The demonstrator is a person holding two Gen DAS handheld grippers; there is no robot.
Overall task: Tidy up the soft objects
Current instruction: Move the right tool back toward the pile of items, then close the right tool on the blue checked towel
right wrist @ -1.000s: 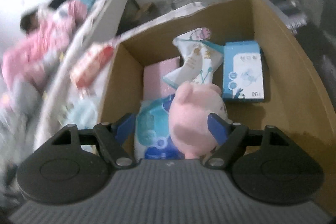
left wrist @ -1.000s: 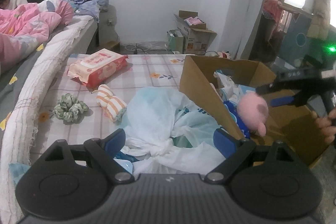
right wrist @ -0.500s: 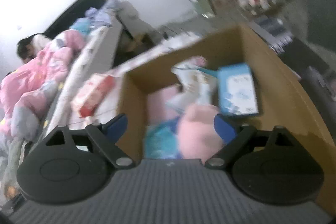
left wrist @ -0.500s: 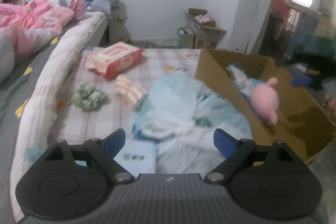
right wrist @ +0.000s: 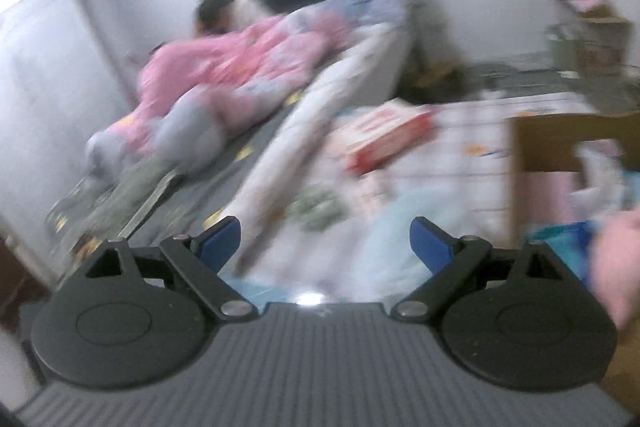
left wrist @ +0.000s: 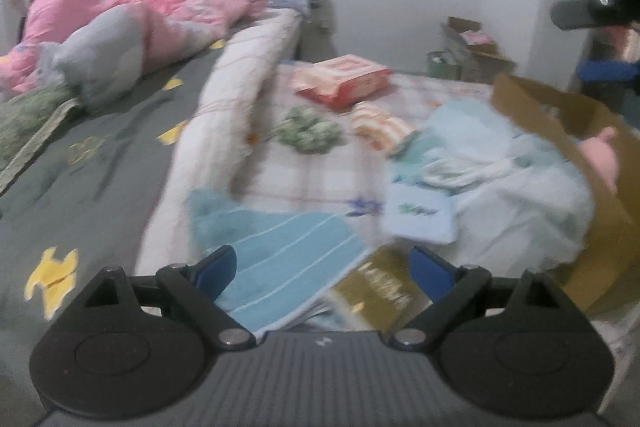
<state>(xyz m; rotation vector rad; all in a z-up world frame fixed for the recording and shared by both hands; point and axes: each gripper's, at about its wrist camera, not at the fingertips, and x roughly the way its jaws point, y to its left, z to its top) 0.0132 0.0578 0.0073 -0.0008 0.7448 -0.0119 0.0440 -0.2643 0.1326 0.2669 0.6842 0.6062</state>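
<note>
A white-walled room holds a bed (left wrist: 100,155) with a grey sheet and dark headboard on the left, where a person lies under a pink quilt (left wrist: 132,15). Right of it runs a checked mat (left wrist: 316,183), its left edge rolled up. At far right stands an open cardboard box (left wrist: 592,195) with a pink plush (left wrist: 600,159) inside. On the mat lie a pale blue cloth heap (left wrist: 516,199), a striped blue towel (left wrist: 288,263) nearest, a red wipes pack (left wrist: 344,83), striped socks (left wrist: 380,127) and a green scrunchie (left wrist: 312,135). The left gripper (left wrist: 322,269) hangs spread and empty above the towel. The right gripper (right wrist: 324,241), its jaws having just been opening, is released, nothing between them.
</note>
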